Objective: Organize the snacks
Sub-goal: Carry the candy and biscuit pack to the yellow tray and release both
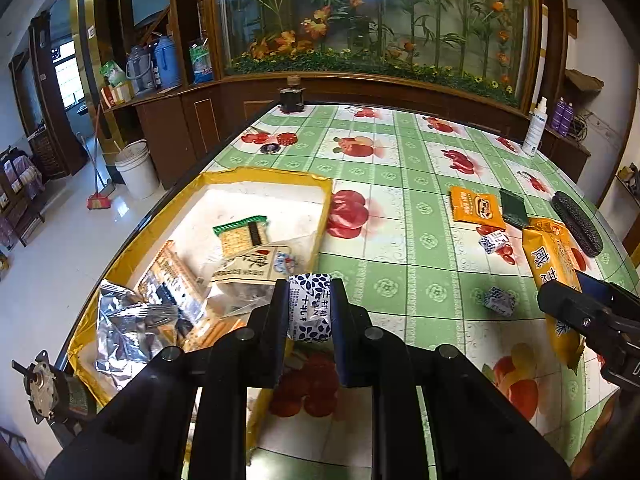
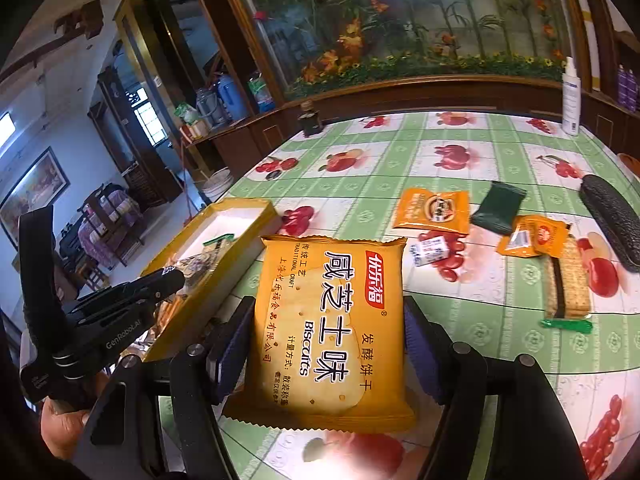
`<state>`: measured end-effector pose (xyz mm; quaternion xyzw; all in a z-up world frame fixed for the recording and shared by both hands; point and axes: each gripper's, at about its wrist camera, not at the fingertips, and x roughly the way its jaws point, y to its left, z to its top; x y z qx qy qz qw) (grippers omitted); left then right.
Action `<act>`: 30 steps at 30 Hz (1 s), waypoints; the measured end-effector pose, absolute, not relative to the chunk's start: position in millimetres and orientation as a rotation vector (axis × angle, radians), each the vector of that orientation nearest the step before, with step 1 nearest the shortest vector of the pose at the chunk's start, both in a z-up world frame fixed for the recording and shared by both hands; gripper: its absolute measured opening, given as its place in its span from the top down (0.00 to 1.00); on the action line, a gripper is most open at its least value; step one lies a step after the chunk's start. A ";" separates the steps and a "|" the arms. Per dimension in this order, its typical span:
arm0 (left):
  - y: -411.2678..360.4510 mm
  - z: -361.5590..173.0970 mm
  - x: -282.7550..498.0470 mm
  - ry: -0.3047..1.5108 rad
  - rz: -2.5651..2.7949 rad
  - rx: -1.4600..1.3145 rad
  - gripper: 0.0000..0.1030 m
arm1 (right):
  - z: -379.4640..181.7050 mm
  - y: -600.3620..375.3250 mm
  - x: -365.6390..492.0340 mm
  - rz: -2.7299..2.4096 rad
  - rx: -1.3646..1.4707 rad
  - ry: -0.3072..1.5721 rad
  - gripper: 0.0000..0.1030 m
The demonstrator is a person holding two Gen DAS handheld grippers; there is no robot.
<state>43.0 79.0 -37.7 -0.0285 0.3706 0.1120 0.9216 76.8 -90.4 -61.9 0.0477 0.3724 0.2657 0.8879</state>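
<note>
My left gripper (image 1: pixel 310 308) is shut on a small blue-and-white candy (image 1: pixel 310 306) and holds it just right of the yellow box (image 1: pixel 280 176), which holds several snack packs. My right gripper (image 2: pixel 326 332) is shut on an orange biscuit pack (image 2: pixel 328 320) and holds it above the table, right of the box (image 2: pixel 240 208). The pack also shows in the left wrist view (image 1: pixel 554 272), with the right gripper (image 1: pixel 580 308) on it. The left gripper (image 2: pixel 172 276) shows at the left of the right wrist view. Loose snacks lie on the table: an orange sachet (image 1: pixel 474 208), a dark green sachet (image 1: pixel 514 208), two small candies (image 1: pixel 494 240) (image 1: pixel 498 300).
The table has a green fruit-print cloth (image 1: pixel 400 200). A black textured case (image 1: pixel 576 222) lies at the right, a white spray bottle (image 1: pixel 536 128) and a dark jar (image 1: pixel 292 98) at the far edge. A cracker pack (image 2: pixel 568 280) and orange sachets (image 2: pixel 534 236) lie right.
</note>
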 end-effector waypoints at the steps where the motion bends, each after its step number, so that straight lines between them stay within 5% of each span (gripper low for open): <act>1: 81.9 -38.0 41.3 0.761 0.234 -0.064 0.84 | -62.2 -87.3 76.6 0.557 0.095 0.775 0.31; 30: 161.9 -57.2 35.2 0.825 0.343 -0.156 0.84 | -74.2 32.8 100.1 0.754 0.002 0.839 0.31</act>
